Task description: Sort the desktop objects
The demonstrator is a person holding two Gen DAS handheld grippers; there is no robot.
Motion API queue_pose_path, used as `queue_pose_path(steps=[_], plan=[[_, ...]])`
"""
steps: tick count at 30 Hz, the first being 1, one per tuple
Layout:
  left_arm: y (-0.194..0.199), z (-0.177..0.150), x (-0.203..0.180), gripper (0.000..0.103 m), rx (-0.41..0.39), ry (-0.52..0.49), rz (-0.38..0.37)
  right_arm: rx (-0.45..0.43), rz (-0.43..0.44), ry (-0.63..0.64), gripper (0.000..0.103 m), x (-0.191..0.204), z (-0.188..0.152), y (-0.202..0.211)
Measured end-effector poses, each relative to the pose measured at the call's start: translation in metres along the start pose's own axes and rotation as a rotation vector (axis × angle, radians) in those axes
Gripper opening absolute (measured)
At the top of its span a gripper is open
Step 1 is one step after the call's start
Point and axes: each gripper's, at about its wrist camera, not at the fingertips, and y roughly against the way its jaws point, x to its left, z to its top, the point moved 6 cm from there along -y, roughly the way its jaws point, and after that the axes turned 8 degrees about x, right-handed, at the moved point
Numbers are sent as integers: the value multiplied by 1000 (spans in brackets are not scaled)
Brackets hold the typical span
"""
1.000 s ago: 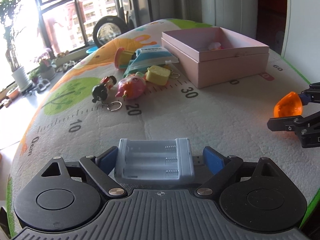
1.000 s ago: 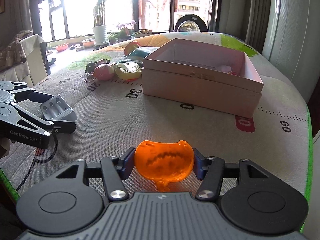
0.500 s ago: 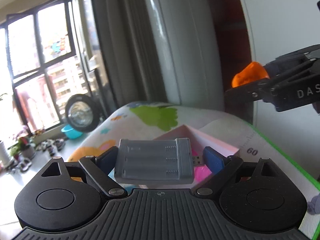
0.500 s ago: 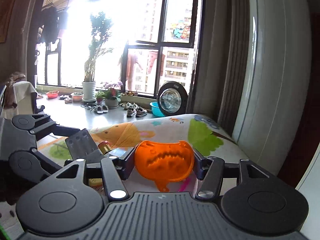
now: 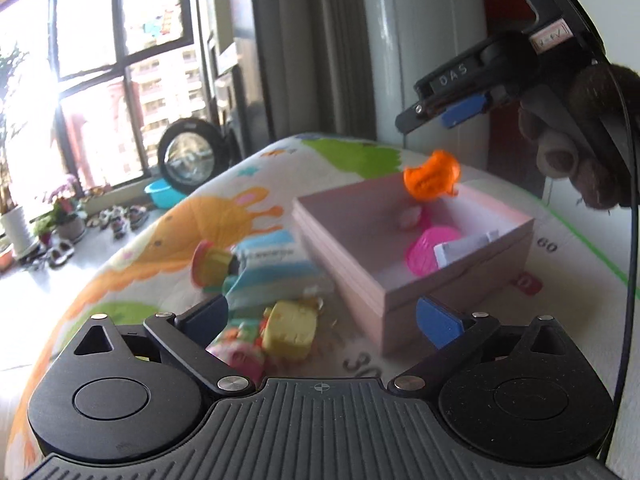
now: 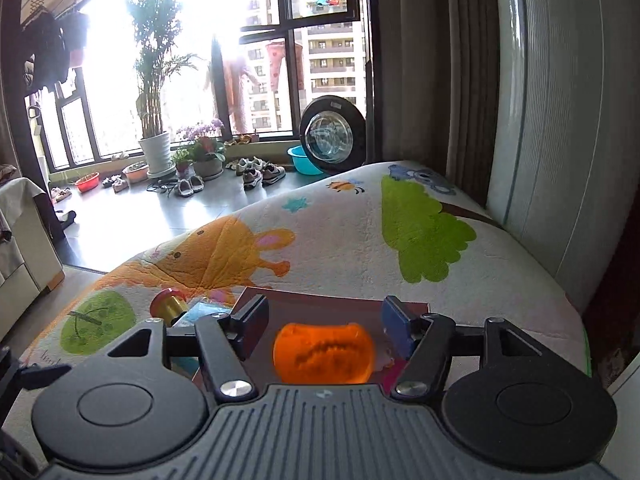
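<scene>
A pink open box (image 5: 440, 280) stands on the play mat. Inside it lie a pink round object (image 5: 424, 252) and a pale grey battery holder (image 5: 464, 246). An orange pumpkin-shaped toy (image 5: 431, 176) is in mid-air just above the box, below my right gripper (image 5: 444, 114), which is open. In the right wrist view the toy (image 6: 324, 354) is blurred between the spread fingers, over the box (image 6: 332, 308). My left gripper (image 5: 320, 316) is open and empty, above the mat near the box's front corner.
Left of the box lie a blue-white packet (image 5: 276, 264), a yellow block toy (image 5: 290, 330), a pink pig toy (image 5: 236, 354) and a red-yellow cylinder (image 5: 210, 262). The mat (image 6: 360, 240) curves down toward the window side. A curtain and wall rise behind.
Both grippers opened. The battery holder left my left gripper and now lies in the box. The orange toy left my right gripper and is dropping toward the box.
</scene>
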Motion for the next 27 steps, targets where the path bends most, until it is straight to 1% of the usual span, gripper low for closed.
queue_pose_path(steps=[2, 4, 6, 7, 8, 11, 13, 16, 18, 19, 20, 22, 24, 25, 26, 27], plan=[[0, -20, 13, 103, 29, 28, 35, 21, -14, 5, 64, -1, -4, -5], [1, -36, 27, 103, 54, 70, 53, 46, -19, 1, 66, 1, -11, -3], [-2, -45, 37, 103, 83, 113, 55, 62, -8, 23, 70, 12, -19, 2], [-2, -49, 41, 103, 96, 129, 62, 63, -2, 44, 74, 21, -21, 4], [-2, -54, 44, 103, 105, 138, 76, 64, 8, 67, 75, 31, -23, 5], [4, -60, 53, 103, 95, 149, 126, 83, 72, 158, 75, 74, -30, 3], [11, -62, 59, 103, 79, 161, 143, 94, 107, 247, 75, 111, -39, -3], [21, -64, 68, 103, 63, 187, 147, 113, 126, 368, 75, 159, -59, -19], [27, -67, 75, 103, 54, 204, 161, 109, 97, 473, 75, 186, -78, -29], [32, -70, 80, 103, 50, 213, 174, 100, 81, 523, 72, 196, -87, -33], [36, -72, 85, 103, 48, 223, 188, 88, 58, 575, 64, 205, -96, -36], [41, -75, 96, 103, 47, 249, 214, 64, -11, 671, 56, 219, -112, -44], [45, -78, 106, 103, 46, 280, 228, 31, -90, 745, 56, 226, -120, -50], [47, -79, 111, 103, 47, 295, 233, 20, -115, 770, 53, 227, -122, -53], [48, -80, 114, 103, 47, 310, 236, 15, -138, 793, 45, 227, -123, -55], [48, -81, 116, 103, 47, 320, 236, 22, -143, 804, 39, 227, -125, -57]])
